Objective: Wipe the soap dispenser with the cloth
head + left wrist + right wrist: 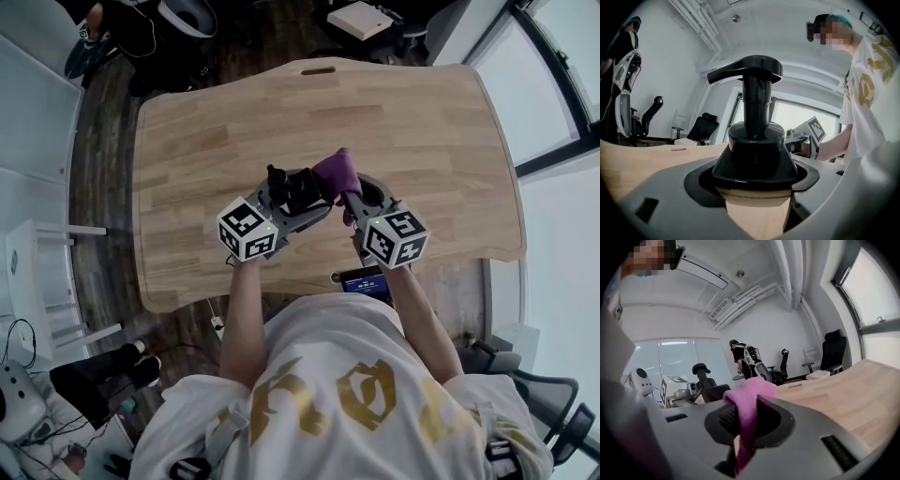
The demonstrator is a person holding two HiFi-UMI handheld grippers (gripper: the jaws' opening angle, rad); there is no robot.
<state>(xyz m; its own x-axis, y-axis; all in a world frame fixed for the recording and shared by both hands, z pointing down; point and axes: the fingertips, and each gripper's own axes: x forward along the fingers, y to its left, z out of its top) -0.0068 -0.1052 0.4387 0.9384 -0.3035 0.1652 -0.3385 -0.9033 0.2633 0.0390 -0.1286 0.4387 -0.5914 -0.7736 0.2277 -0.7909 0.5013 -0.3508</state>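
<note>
Right, status: left claw (292, 199) is clamped on the soap dispenser (754, 136) around the black collar below the pump, upright, spout pointing to the left in the left gripper view. Likely a bracing grip so the bottle can't twist or tip under wiping pressure. Right claw (349, 195) is pinched on the purple cloth (745, 404), a fold bunched above its jaws as the pad. Both meet over the worktop (422, 141), midway along its near edge. From the head view the cloth sits against the dispenser's right side, so the wipe looks under way or about to start.

Unclear: actual cloth-to-bottle contact is masked by the claws, the lower bottle is cut off, and I can't tell whether it's standing on the worktop or lifted.
</note>
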